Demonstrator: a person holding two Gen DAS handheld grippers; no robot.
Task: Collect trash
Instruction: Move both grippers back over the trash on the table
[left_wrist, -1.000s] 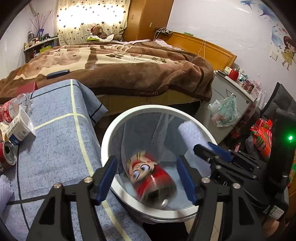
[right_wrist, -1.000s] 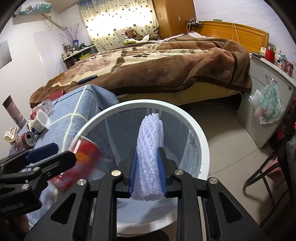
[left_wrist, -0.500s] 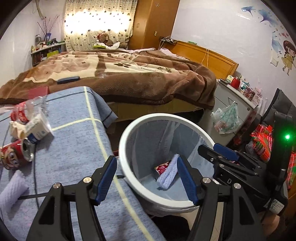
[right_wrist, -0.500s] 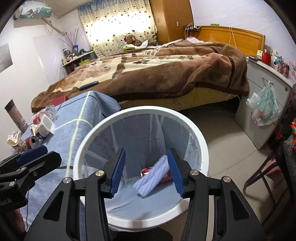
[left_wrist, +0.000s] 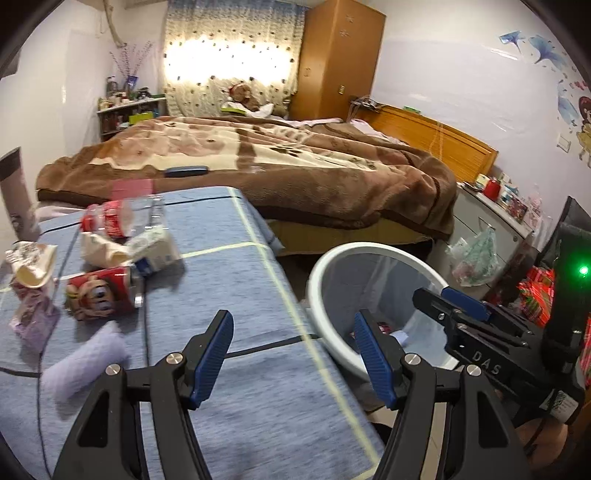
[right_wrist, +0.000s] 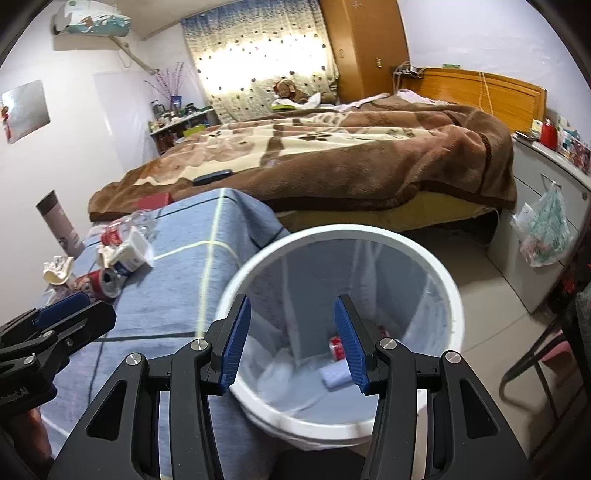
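Currently both grippers empty: left gripper (left_wrist: 291, 356) jaws released over the blue cloth (left_wrist: 229, 295); right gripper (right_wrist: 291, 341) jaws spread with nothing between them, above the bin (right_wrist: 448, 295). Bin contents — a red can (right_wrist: 337, 347) and a foam sleeve (right_wrist: 334, 376) at the bottom. Remaining trash, far-left of the cloth: cartoon can (left_wrist: 101, 293), foam roll (left_wrist: 83, 363), crushed bottle (left_wrist: 118, 218), white cup (left_wrist: 155, 249), paper cup (left_wrist: 31, 264), purple wrapper (left_wrist: 31, 321). Step in hand, by judgement: reach for the next piece. Foam roll lies nearest — straddle its short axis, close gently, lift before crossing. Room: centre of cloth bare, approach free; cable (left_wrist: 146, 332) runs by the can; bin rim touches the cloth edge, so carry items above the rim.
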